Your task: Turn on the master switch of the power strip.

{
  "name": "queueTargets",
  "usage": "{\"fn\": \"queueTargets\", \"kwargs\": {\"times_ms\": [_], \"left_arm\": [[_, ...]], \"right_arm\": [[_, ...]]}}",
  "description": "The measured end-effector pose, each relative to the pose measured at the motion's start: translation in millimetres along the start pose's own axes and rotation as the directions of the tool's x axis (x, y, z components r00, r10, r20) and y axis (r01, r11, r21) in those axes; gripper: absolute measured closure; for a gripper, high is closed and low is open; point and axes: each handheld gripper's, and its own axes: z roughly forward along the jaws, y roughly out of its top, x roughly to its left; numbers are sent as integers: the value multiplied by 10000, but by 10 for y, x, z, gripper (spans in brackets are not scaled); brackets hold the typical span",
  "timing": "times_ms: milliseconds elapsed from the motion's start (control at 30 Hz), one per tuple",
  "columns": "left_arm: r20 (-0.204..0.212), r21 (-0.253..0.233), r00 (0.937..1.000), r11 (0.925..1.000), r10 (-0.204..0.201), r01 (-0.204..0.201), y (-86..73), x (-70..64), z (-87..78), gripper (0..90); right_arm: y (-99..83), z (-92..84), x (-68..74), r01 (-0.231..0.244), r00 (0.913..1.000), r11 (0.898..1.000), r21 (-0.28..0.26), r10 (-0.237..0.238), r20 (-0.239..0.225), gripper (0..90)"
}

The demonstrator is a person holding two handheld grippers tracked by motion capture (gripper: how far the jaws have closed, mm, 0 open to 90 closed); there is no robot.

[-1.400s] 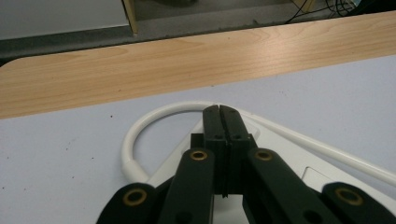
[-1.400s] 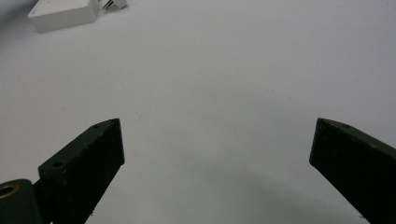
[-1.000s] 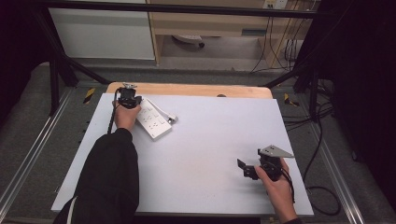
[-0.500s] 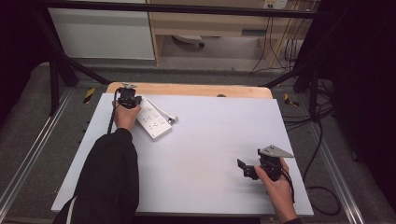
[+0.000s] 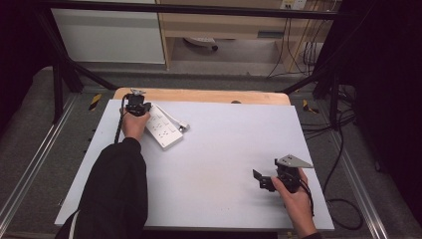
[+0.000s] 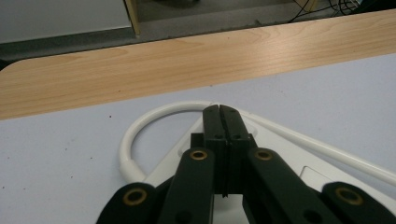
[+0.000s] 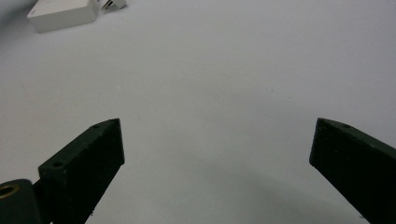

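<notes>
A white power strip (image 5: 164, 130) lies at the far left of the white table top (image 5: 224, 154), its white cable (image 6: 140, 128) curling in a loop beyond its end. My left gripper (image 5: 136, 102) hovers over that end of the strip (image 6: 163, 168), pointing at the far edge. In the left gripper view its jaws (image 6: 219, 109) are pressed together, shut, with nothing between them. My right gripper (image 5: 262, 180) sits near the front right, pointing left. Its jaws (image 7: 217, 123) stand open over bare table, with the strip (image 7: 63, 14) and its plug (image 7: 114, 3) far off.
A strip of bare wood (image 5: 199, 94) runs along the table's far edge. Beyond it are the floor, a cabinet (image 5: 109, 35) and hanging cables (image 5: 298, 55). Black frame bars (image 5: 59, 74) flank the table, and a cable trails on the floor at the right (image 5: 343, 209).
</notes>
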Motion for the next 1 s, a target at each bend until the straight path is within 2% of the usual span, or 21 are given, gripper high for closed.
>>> {"fn": "queueTargets", "kwargs": {"times_ms": [167, 667, 767, 1000], "left_arm": [[-50, -97, 9999, 9998, -145, 145, -3, -3, -5, 900], [-8, -162, 9997, 9995, -254, 254, -3, 3, -4, 900], [69, -211, 9990, 9988, -439, 440, 0, 16, -10, 900], [65, -231, 9994, 9991, -348, 350, 1, 7, -14, 900]], "right_arm": [[0, -1, -1, -14, 10000, 10000, 8, 14, 1, 35], [0, -6, -5, -93, 10000, 10000, -28, 93, 5, 35], [-1, -5, -4, -110, 9999, 9999, -18, 110, -5, 35], [1, -4, -6, -53, 10000, 10000, -39, 53, 0, 35]]}}
